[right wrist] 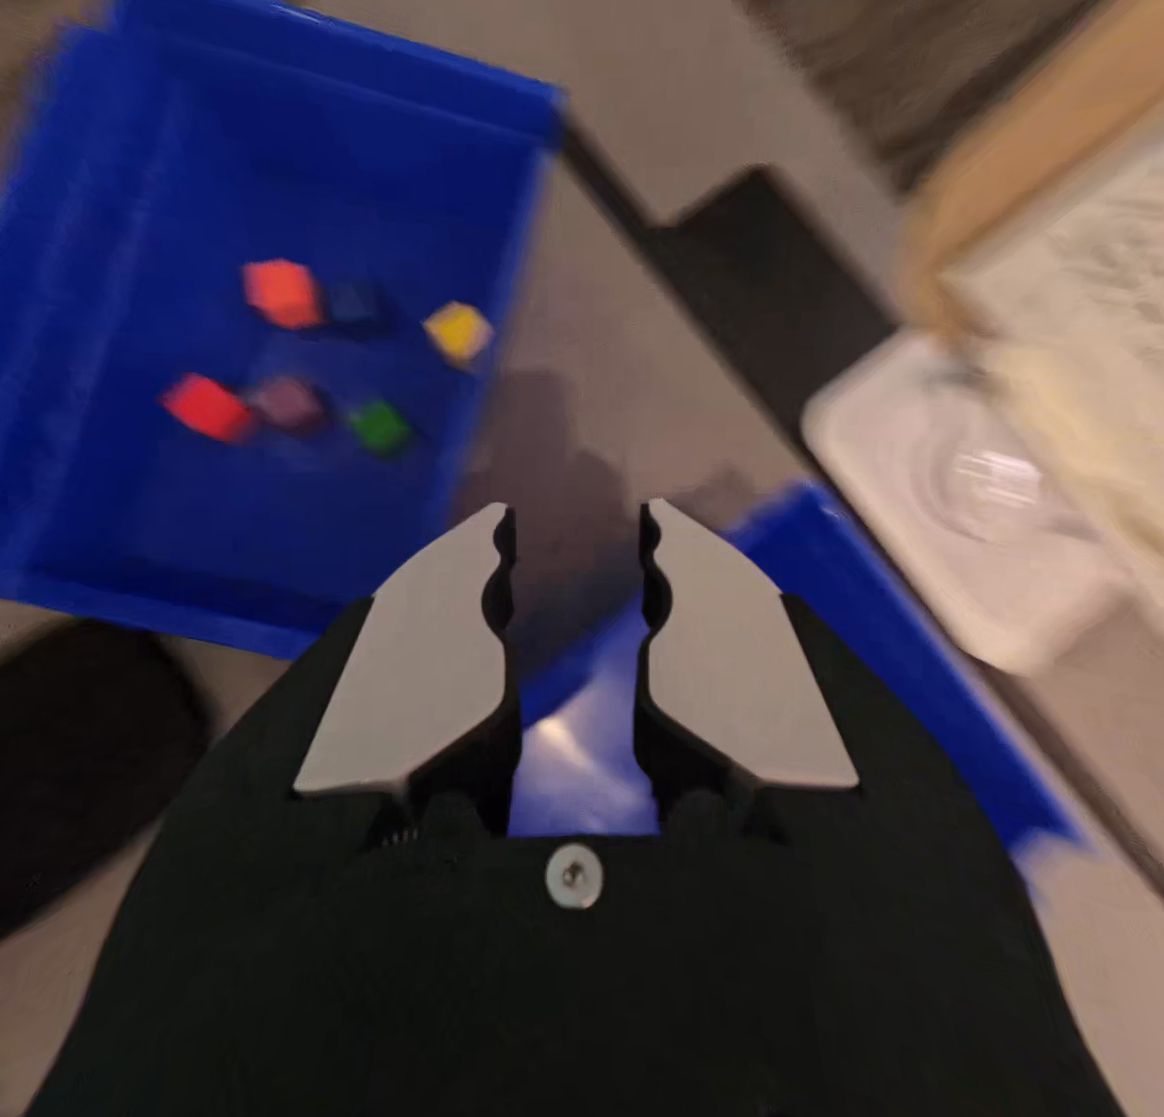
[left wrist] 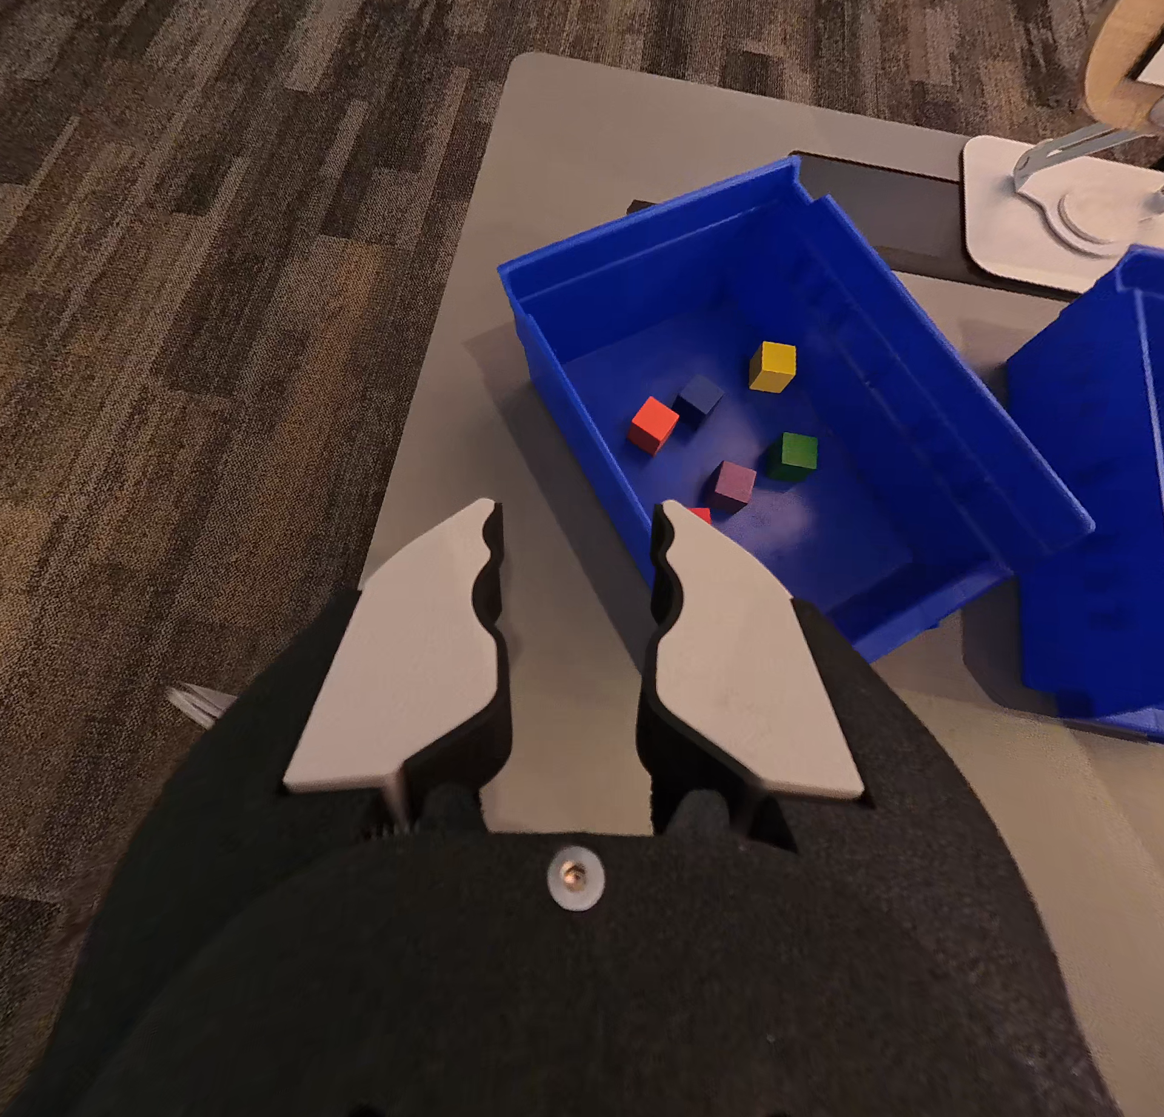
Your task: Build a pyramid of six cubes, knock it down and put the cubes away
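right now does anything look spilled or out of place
Nothing stands out. All six cubes lie loose inside the blue bin, none on the table. Both claws are open and empty.

Six cubes lie in a bin on the table, another bin to its right

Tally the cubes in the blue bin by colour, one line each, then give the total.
All lie loose in the blue bin.
Orange-red cube: 1
Red cube, half hidden by a finger in the left wrist view: 1
Dark blue cube: 1
Yellow cube: 1
Green cube: 1
Purple cube: 1
Total: 6
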`<state>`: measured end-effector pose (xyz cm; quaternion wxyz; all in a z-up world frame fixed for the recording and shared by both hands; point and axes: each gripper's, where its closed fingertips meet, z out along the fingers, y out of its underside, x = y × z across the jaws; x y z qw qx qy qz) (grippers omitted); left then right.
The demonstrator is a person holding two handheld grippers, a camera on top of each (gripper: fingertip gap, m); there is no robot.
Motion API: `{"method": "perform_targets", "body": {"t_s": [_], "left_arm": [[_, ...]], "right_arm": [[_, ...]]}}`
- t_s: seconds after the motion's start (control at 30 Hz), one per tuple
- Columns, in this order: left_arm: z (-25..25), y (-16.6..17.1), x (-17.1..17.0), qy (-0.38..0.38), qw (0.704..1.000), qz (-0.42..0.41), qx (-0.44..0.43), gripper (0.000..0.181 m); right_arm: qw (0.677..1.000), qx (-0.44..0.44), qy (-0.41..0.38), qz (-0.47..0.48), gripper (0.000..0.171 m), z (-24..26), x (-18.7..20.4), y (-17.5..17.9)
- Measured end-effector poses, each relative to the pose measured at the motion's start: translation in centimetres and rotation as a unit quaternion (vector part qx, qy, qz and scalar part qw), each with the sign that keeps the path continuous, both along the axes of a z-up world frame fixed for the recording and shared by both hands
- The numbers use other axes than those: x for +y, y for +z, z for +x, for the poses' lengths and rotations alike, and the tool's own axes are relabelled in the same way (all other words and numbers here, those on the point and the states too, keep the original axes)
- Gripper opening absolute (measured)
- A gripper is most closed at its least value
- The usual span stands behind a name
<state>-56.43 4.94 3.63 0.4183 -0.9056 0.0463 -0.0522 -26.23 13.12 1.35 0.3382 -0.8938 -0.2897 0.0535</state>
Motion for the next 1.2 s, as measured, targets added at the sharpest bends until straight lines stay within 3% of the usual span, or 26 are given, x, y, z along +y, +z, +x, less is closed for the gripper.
{"method": "perform_targets", "body": {"t_s": [0.1, 0.17, 0.23, 0.33, 0.4, 0.43, 0.47, 0.57, 0.63, 0.8, 1.03, 1.2], "left_arm": [[0.1, 0.2, 0.1, 0.009, 1.0, 0.001, -0.004, 0.044], [0.7, 0.3, 0.3, 0.004, 1.0, 0.0, 0.003, 0.044], [1.5, 0.5, 0.5, -0.004, 1.0, -0.001, 0.016, 0.044], [2.9, 0.6, 0.5, -0.014, 0.999, -0.009, 0.047, 0.044], [3.7, 0.6, 0.4, -0.014, 0.997, -0.022, 0.069, 0.044], [4.2, 0.8, 0.3, -0.018, 0.996, -0.021, 0.081, 0.044], [4.7, 1.0, 0.3, -0.024, 0.995, -0.016, 0.09, 0.044], [5.7, 1.5, 0.2, -0.035, 0.994, -0.006, 0.106, 0.043], [5.8, 1.6, 0.2, -0.035, 0.993, -0.006, 0.11, 0.043], [5.2, 0.7, 0.4, -0.029, 0.994, -0.025, 0.106, 0.042], [4.3, 0.7, 0.7, -0.009, 0.994, -0.026, 0.101, 0.04], [4.3, 0.2, 0.9, -0.006, 0.993, -0.039, 0.11, 0.04]], "right_arm": [[0.977, -0.121, -0.15, 0.092, 0.051, 14.4, -1.8, 1.7], [0.963, -0.1, -0.247, 0.034, 0.061, 21.7, -4.0, -1.1], [0.966, -0.006, -0.252, -0.05, 0.06, 23.0, -5.9, -5.2], [0.965, -0.011, -0.252, -0.074, 0.056, 24.4, -7.0, -8.8], [0.961, -0.01, -0.235, -0.144, 0.054, 23.9, -8.1, -11.3], [0.958, 0.005, -0.22, -0.185, 0.046, 23.3, -8.7, -12.3], [0.953, 0.033, -0.199, -0.226, 0.026, 22.5, -9.2, -12.8], [0.939, 0.052, -0.216, -0.263, 0.009, 24.6, -9.4, -13.1], [0.942, 0.043, -0.195, -0.269, 0.008, 26.7, -9.4, -13.1], [0.928, 0.054, -0.232, -0.286, 0.008, 35.4, -11.1, -13.2], [0.907, 0.068, -0.303, -0.283, 0.007, 47.9, -16.5, -13.3], [0.89, 0.088, -0.346, -0.283, 0.008, 53.2, -19.5, -13.4]]}}
